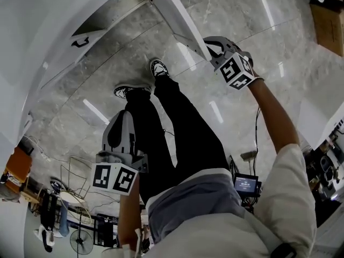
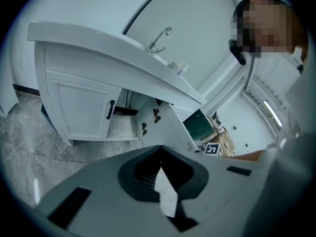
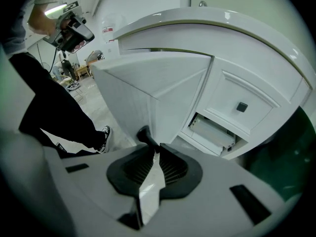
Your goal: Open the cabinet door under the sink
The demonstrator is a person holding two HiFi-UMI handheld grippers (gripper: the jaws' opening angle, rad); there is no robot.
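The white sink cabinet [image 2: 79, 112] stands with its left door shut and its right door [image 2: 165, 127] swung out. In the right gripper view the open door [image 3: 148, 88] fills the middle, and my right gripper [image 3: 152, 149] is shut on its black handle [image 3: 144, 134]. The head view shows that gripper [image 1: 208, 48] at the lower edge of the open door [image 1: 180, 15]. My left gripper [image 1: 122, 120] hangs beside the person's leg, away from the cabinet. Its jaws [image 2: 160, 154] are shut with nothing between them.
The person's black-trousered legs [image 1: 172, 122] and sneakers stand on grey marble floor just in front of the cabinet. A faucet [image 2: 160, 37] rises from the countertop. A drawer with a square knob [image 3: 241, 107] sits right of the open door. Fans and cluttered gear [image 1: 70, 219] lie behind.
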